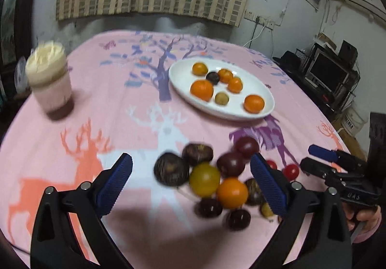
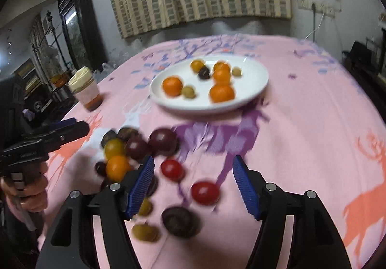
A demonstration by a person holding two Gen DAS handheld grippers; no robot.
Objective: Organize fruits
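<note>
Loose fruits [image 1: 217, 179] lie before the plate [image 1: 178, 90], jar [image 1: 49, 78] at its left.

Soft matt pink cloth [image 1: 120, 112] is covering the counter. Beyond the left gripper [image 1: 191, 180], a glossy white ceramic plate [image 1: 183, 85] is gleaming; ribbed blue rubbery pads [image 1: 115, 182] are lining matt black plastic fingers.

"UAS" on the right hand-held gripper [image 1: 320, 159], other lettering too blurred

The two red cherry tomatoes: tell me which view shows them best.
The right wrist view: both red cherry tomatoes lie unobstructed between the open right gripper fingers. The left wrist view shows them partly hidden behind the left gripper's right finger.
</note>
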